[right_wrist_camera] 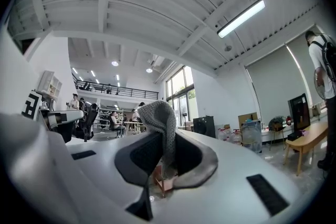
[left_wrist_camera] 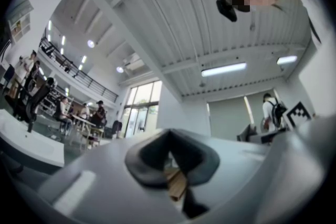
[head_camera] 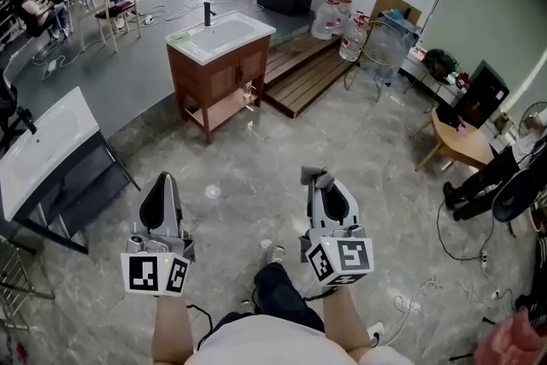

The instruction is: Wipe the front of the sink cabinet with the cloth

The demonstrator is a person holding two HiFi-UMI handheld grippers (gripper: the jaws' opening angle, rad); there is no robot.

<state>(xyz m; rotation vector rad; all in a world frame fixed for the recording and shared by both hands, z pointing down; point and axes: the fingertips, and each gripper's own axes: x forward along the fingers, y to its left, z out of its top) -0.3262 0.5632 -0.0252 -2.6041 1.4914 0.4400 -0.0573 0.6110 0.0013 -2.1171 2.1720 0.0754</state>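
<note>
Grey floor (head_camera: 256,158), sink cabinet (head_camera: 218,73) (well ahead), cloth (right_wrist_camera: 164,123) in right hand-held gripper (head_camera: 321,184)

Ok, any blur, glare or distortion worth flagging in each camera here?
Head view: evenly lit and sharp, sink cabinet clear, edges mildly bowed. Left gripper view: heavy fisheye, dark corners, left tool soft up close, strip lights glaring. Right gripper view: same fisheye, cloth in the right tool fairly crisp, windows washed out.
</note>
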